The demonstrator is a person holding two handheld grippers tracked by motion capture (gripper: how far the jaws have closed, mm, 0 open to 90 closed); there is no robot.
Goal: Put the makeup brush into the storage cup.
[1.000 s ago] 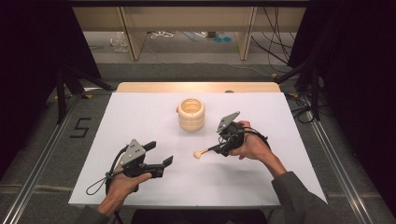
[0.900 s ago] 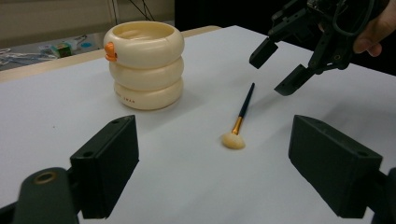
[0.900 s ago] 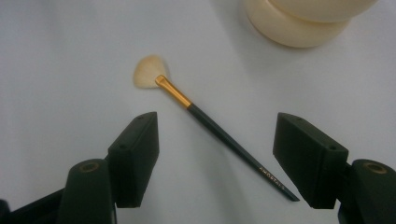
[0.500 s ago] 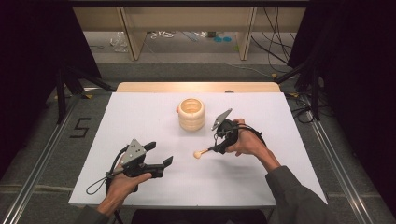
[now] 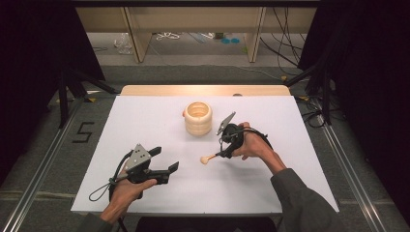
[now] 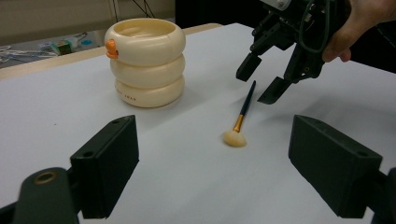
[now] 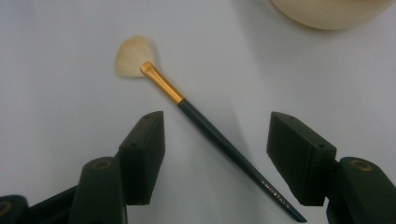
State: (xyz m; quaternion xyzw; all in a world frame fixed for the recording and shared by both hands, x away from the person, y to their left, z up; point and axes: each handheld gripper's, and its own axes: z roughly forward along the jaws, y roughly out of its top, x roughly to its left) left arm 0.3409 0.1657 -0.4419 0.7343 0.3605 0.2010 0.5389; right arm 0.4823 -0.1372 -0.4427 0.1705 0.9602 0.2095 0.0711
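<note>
Fingers (image 7: 144, 154) astride brush (image 7: 187, 105), handle tip cropped

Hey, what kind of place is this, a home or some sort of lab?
Most likely a lab recording setup: a white table with dark curtains on both sides, loose cables on the floor, and a taped number 5 beside the table.

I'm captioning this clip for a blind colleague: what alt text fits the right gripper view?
A makeup brush with a pale fan tip, gold ferrule and dark handle lies on the white table, its handle between the open jaws of the right claw, which have just been closing without touching it. A cream holder sits top right.
</note>
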